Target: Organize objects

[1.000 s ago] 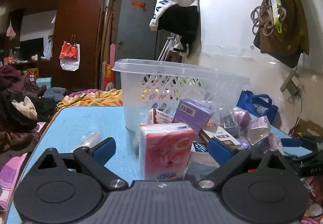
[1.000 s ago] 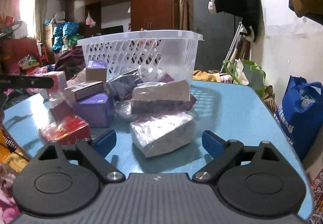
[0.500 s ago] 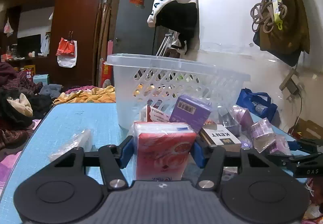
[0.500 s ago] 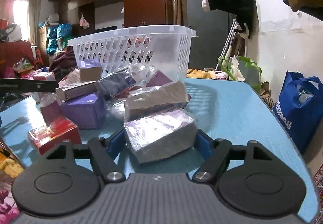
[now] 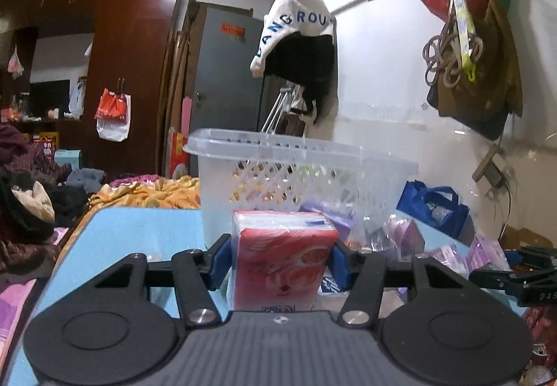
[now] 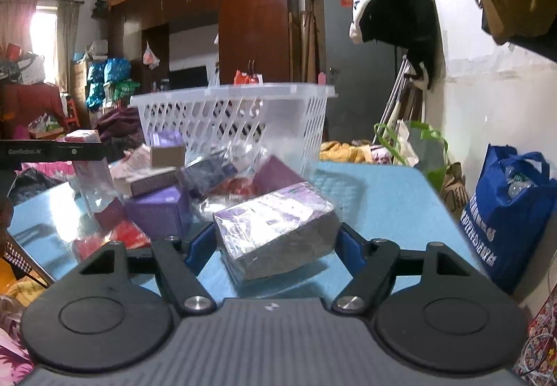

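Observation:
My left gripper (image 5: 280, 262) is shut on a red tissue pack (image 5: 282, 260) and holds it upright above the blue table (image 5: 132, 229), in front of the clear plastic basket (image 5: 278, 156). My right gripper (image 6: 275, 243) is shut on a purple tissue pack (image 6: 275, 229), tilted and lifted off the table (image 6: 376, 198). The basket (image 6: 229, 114) stands behind a pile of purple boxes (image 6: 160, 211) and packs. The left gripper with its red pack (image 6: 87, 156) shows at the left of the right wrist view.
Purple wrapped packs (image 5: 487, 253) lie on the table's right side, by the right gripper's tip (image 5: 522, 274). A blue bag (image 6: 508, 208) stands on the floor by the white wall. Clothes (image 5: 31, 205) are heaped left of the table.
Both grippers have closed on their packs, the left on the red one and the right on the purple one, and have lifted them off the table.

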A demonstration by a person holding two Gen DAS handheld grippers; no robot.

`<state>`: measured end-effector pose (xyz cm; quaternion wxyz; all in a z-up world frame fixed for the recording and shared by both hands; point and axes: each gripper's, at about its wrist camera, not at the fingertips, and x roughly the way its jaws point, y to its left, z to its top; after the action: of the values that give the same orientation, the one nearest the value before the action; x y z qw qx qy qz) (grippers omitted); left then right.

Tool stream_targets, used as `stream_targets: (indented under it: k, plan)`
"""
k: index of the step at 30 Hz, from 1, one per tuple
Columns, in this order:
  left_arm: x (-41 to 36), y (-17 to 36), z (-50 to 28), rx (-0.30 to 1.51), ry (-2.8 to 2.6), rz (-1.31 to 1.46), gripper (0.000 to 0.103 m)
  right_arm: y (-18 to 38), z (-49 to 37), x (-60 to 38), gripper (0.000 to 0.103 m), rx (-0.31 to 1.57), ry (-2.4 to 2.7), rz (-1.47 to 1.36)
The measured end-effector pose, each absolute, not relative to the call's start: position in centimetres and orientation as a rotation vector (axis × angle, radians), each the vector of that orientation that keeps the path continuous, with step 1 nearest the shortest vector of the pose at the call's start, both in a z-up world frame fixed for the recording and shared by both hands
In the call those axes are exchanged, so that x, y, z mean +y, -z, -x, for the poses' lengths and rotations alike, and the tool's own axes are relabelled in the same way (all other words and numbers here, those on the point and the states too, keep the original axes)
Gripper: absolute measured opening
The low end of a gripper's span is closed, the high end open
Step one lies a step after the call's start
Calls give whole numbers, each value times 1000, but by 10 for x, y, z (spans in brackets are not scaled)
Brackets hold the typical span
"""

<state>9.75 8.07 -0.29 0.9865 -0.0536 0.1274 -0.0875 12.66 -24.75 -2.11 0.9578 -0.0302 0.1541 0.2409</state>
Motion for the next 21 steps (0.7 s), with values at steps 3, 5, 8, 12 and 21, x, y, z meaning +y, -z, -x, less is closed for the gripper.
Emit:
stream_targets:
  k: [3, 5, 8, 12, 21]
  plan:
    - [87, 2, -99, 247, 174, 125, 60, 17, -130, -251, 76, 305, -488, 47]
    - [92, 2, -100, 244, 182, 148, 60, 12, -133, -252, 76, 297, -489, 37]
    - [97, 1, -98, 227, 187, 162, 60, 7, -137, -253, 76, 289, -506, 18]
    - [99, -4, -93, 199, 190, 171, 60, 0, -138, -251, 76, 266, -515, 15]
    - [92, -46, -104, 143, 234, 154, 60, -37, -148, -237, 76, 170, -568, 33]
